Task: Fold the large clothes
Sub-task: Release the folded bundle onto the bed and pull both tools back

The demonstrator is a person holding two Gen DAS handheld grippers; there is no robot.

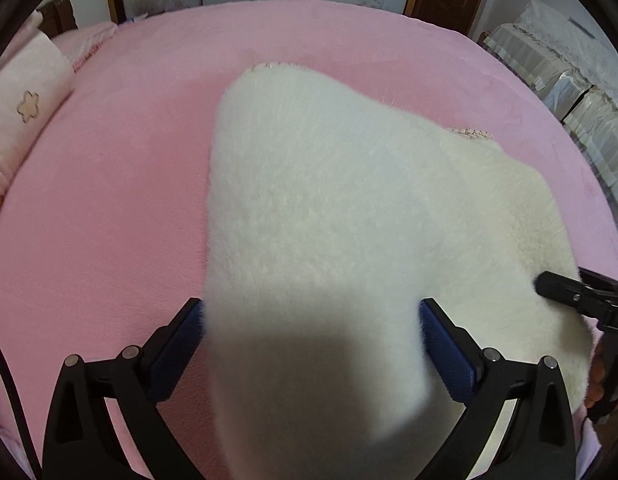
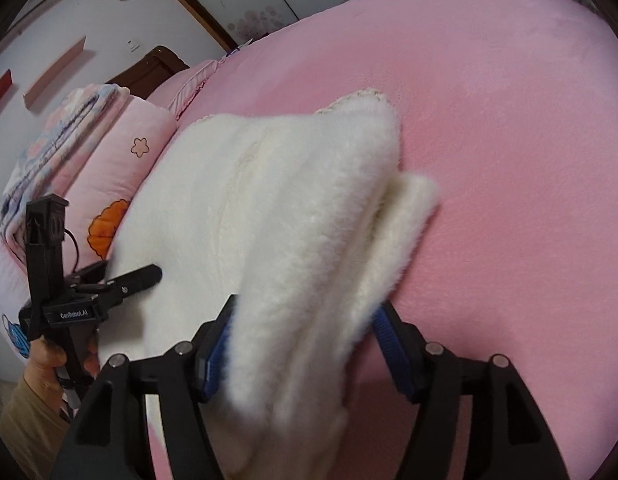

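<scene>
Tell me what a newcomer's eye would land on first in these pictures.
A fluffy white garment sprawls mid-frame across a pink bed, its near end running between the jaws of both the left gripper and the right gripper. Pink pillows sit at the bed's left.

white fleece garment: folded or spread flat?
Folded. In the right wrist view the white fleece garment shows a second layer edge sticking out beneath the top one, on the pink bed.
</scene>
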